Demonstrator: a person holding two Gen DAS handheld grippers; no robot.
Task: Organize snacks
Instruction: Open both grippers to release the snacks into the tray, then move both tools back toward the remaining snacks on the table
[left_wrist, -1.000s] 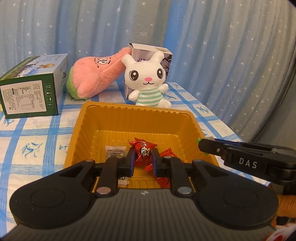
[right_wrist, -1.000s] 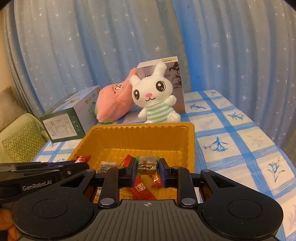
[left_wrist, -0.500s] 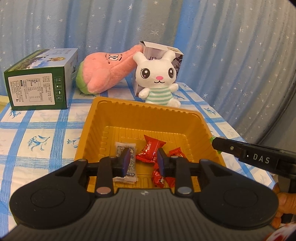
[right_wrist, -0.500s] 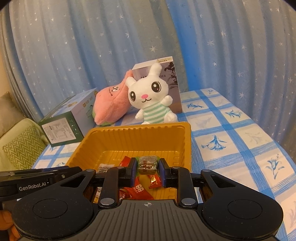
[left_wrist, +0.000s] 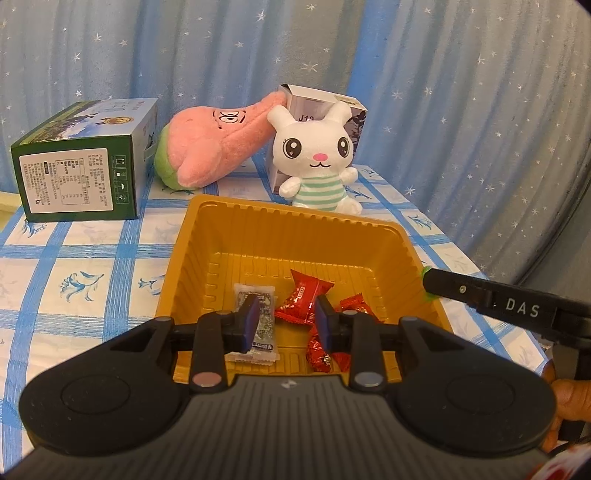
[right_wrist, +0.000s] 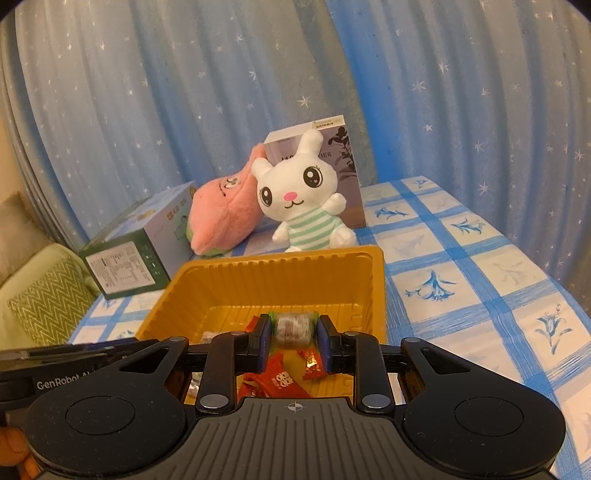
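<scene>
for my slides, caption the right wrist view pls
Right gripper holds a wrapped candy above the yellow tray.

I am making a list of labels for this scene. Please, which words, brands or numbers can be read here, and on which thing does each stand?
"DAS": on the side of the right gripper.
"GenRobot.A", cut off: on the side of the left gripper.
"J12", partly hidden: on the grey box behind the rabbit plush.
Green box: white panel, print too small.
Red candy wrappers: print blurred.
</scene>
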